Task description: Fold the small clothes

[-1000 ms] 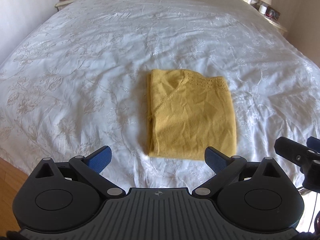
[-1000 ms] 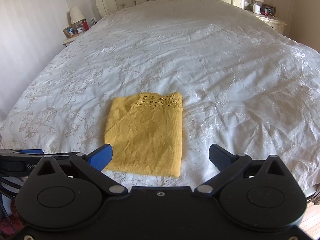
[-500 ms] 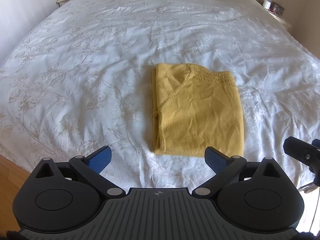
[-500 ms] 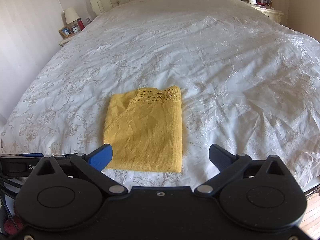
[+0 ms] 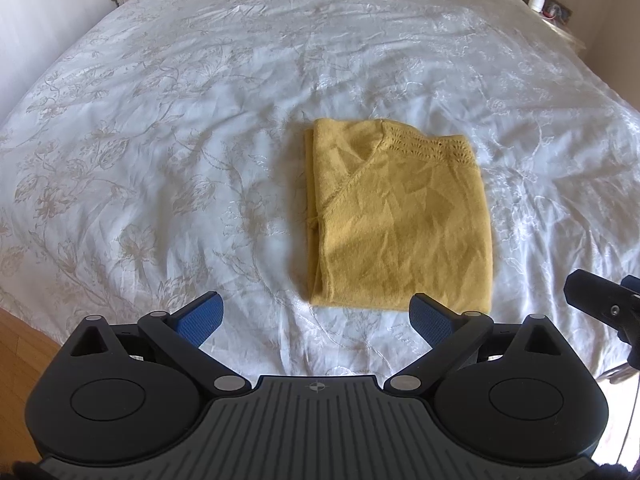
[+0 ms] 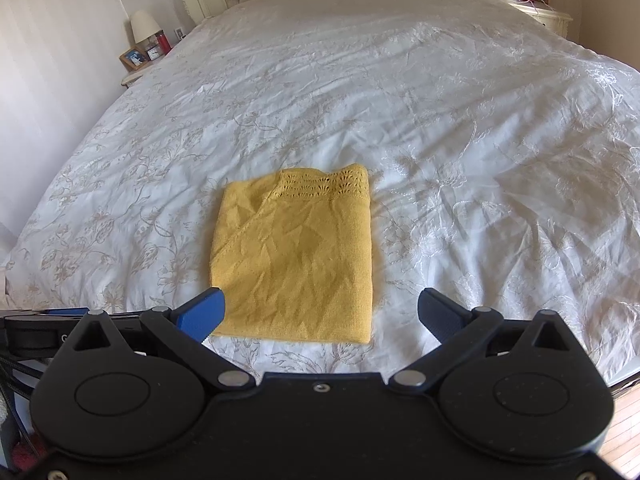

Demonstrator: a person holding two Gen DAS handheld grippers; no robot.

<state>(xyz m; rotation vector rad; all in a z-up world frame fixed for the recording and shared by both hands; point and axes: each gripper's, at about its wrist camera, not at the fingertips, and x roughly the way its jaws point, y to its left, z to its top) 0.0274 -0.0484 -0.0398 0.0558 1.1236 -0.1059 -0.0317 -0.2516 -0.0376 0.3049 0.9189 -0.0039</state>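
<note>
Two tools over the bed (image 5: pixel 168 128), we see the yellow knit garment (image 5: pixel 400 220) folded flat mid-bed, long axis running away from us, just ahead of both the left tool (image 5: pixel 316 316) and right tool (image 6: pixel 322 310), each spread wide and empty, neither clearly nearer.

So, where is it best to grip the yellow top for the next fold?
Probably the near hem corners of the yellow top: left gripper on the left one, right gripper on the right. It lies flat, the hem faces both open grippers, and the lace edge is far.
</note>
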